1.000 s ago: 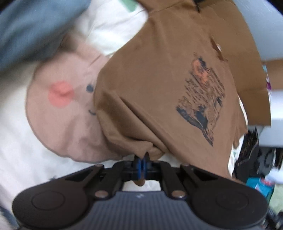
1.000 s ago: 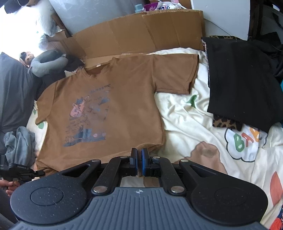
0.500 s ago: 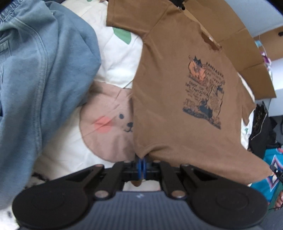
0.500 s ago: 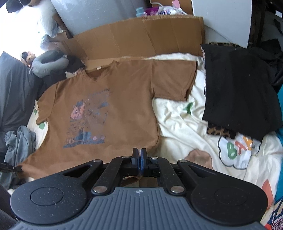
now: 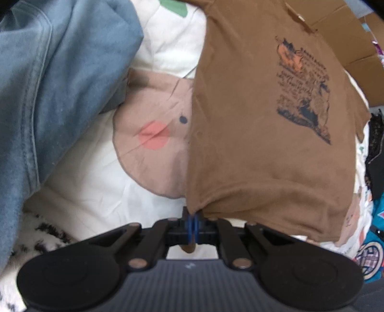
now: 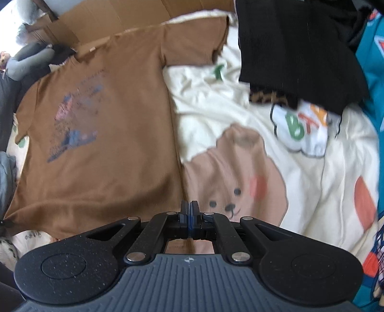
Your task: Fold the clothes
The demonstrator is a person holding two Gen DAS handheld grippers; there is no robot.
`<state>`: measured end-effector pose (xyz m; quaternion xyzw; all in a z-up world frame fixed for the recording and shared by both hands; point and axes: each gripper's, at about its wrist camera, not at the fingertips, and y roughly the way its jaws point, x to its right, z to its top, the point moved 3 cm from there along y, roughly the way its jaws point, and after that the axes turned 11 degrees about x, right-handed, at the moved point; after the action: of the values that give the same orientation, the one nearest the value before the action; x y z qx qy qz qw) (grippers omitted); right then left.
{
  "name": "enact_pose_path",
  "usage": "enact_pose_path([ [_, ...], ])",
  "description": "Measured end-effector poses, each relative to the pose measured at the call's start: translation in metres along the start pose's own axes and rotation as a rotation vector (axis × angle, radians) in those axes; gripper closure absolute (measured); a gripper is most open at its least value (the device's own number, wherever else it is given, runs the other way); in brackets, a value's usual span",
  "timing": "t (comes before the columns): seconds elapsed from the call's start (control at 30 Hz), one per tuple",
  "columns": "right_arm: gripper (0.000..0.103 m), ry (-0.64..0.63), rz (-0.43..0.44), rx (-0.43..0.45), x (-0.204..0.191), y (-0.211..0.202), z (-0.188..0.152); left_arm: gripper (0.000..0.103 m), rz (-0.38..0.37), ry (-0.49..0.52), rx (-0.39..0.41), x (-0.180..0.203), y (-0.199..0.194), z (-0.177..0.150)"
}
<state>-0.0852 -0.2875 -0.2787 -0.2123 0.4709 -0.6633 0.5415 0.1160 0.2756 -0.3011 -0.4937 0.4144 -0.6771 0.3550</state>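
Note:
A brown T-shirt (image 5: 252, 144) with a dark blue and orange print lies face up on a cream bedsheet (image 5: 100, 192) printed with bears. My left gripper (image 5: 192, 217) is shut on one corner of the shirt's bottom hem, and the cloth rises slightly from the sheet there. In the right wrist view the T-shirt (image 6: 108, 144) spreads out to the left. My right gripper (image 6: 189, 211) is shut on the opposite hem corner, low over the bear print on the bedsheet (image 6: 240, 108). The pinched cloth is hidden behind the fingers.
Blue denim clothing (image 5: 48, 96) is heaped left of the shirt. A black garment (image 6: 300, 48) lies at the far right over a leopard-print piece, beside teal cloth (image 6: 374, 72). Flattened cardboard (image 6: 108, 19) stands behind the shirt's collar. A grey pillow (image 6: 28, 60) lies at the far left.
The right gripper has sunk towards the bed with the hem corner, so the bear print now fills its foreground. The left gripper has rolled and shifted, and the shirt hangs straighter.

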Motion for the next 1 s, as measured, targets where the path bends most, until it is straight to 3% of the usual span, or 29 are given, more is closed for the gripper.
enact_pose_path([
  [0.5,0.098,0.01,0.026,-0.146,-0.003,0.079,-0.073,0.1,0.041,0.031,0.015,0.0,0.004,0.003],
  [0.63,0.076,-0.011,0.02,-0.139,-0.004,0.085,-0.076,0.1,0.046,0.025,0.016,0.005,0.005,0.001],
  [0.67,0.075,-0.022,0.015,-0.14,-0.004,0.087,-0.077,0.1,0.047,0.024,0.016,0.005,0.005,0.0],
  [0.97,0.073,-0.063,0.015,-0.14,-0.01,0.095,-0.082,0.1,0.054,0.029,0.012,0.006,0.009,-0.004],
  [1.0,0.08,-0.057,0.014,-0.143,-0.01,0.094,-0.082,0.1,0.055,0.027,0.012,0.006,0.009,-0.005],
])
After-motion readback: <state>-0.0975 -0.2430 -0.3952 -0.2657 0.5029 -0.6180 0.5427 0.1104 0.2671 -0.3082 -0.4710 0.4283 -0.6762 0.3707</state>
